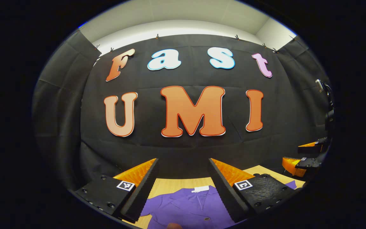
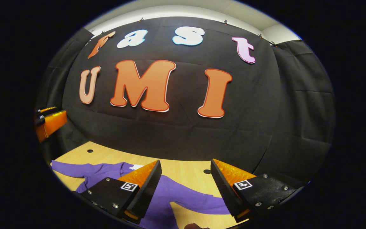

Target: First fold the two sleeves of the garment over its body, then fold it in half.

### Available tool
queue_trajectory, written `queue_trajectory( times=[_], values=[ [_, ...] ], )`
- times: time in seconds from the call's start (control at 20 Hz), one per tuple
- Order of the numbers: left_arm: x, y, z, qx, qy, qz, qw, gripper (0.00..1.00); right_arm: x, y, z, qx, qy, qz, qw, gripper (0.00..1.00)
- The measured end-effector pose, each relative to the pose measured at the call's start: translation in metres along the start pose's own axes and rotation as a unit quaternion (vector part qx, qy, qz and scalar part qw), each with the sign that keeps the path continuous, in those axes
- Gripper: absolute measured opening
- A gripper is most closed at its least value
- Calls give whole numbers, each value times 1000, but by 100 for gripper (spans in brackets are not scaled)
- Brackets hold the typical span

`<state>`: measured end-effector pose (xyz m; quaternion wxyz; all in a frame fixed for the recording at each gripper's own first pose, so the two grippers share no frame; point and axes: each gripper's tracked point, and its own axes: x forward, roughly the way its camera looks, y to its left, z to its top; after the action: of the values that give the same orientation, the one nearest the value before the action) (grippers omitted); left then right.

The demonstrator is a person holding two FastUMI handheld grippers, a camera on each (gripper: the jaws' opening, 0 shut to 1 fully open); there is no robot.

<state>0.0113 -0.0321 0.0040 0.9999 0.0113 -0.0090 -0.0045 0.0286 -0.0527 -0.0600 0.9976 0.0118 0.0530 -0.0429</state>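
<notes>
A purple button-up garment lies flat on the wooden table, collar with a white tag toward the wall. My left gripper hangs open above its collar and chest, fingers wide apart, holding nothing. At the right edge of the left gripper view the right gripper shows farther off. In the right gripper view the garment spreads with one sleeve reaching left and the other sleeve running right. My right gripper is open above that right sleeve. The left gripper shows at the left edge.
The black cloth wall stands close behind the table's far edge. Two small round holes sit in the tabletop near the wall. Bare wood shows beyond the collar and beside the sleeves.
</notes>
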Motion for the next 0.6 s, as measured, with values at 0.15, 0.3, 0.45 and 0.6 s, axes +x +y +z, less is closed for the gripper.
queue_trajectory(
  times=[0.15, 0.3, 0.45, 0.6],
  values=[
    [0, -5, 5, 10, -9, -5, 1000, 100, 8, -25, -26, 7, 41, -32, 999, 94],
    [-1, -4, 2, 12, -5, -4, 1000, 100, 18, -50, -57, 0, 94, -64, 993, 94],
    [1, -2, -2, 9, 1, -2, 1000, 98, 25, -66, -82, 15, 141, -77, 987, 94],
    [2, 0, -4, 9, 3, 2, 1000, 98, 32, -92, -106, 43, 182, -109, 976, 94]
  ],
)
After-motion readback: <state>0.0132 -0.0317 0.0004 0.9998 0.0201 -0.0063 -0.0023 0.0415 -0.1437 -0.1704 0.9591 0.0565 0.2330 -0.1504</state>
